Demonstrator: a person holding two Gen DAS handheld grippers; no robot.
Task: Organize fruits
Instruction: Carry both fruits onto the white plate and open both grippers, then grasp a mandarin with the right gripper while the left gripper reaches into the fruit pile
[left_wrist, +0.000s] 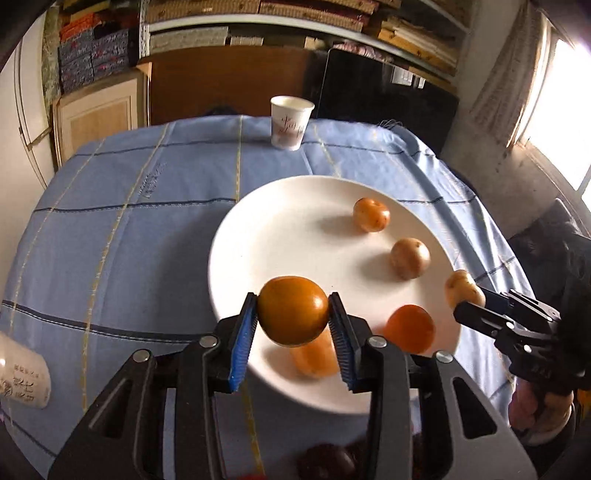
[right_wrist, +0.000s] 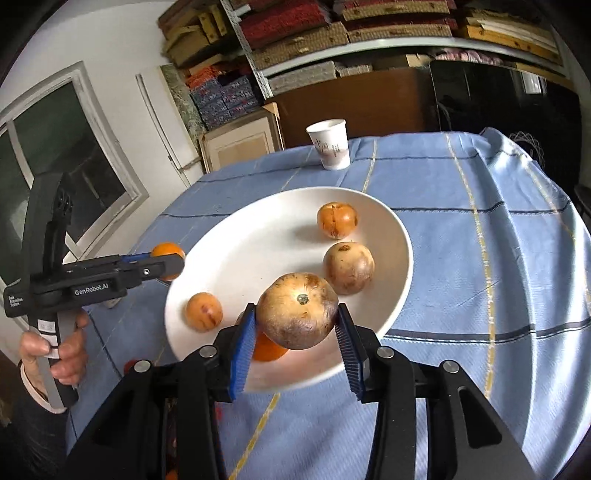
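Both tongs (left_wrist: 292, 325) (right_wrist: 297, 325) grip fruit over a white plate (left_wrist: 258, 240) on blue checked cloth (left_wrist: 129, 240), shelves (left_wrist: 295, 22) behind.

- An orange-brown fruit (left_wrist: 293, 311) is sitting between my left fingers (left_wrist: 243, 343), over the white plate's (left_wrist: 258, 236) near rim.
- A mottled tan fruit (right_wrist: 297, 311), stem end facing me, is sitting between my right fingers (right_wrist: 242, 350).
- Four more fruits are lying on the plate beyond my fingertips.
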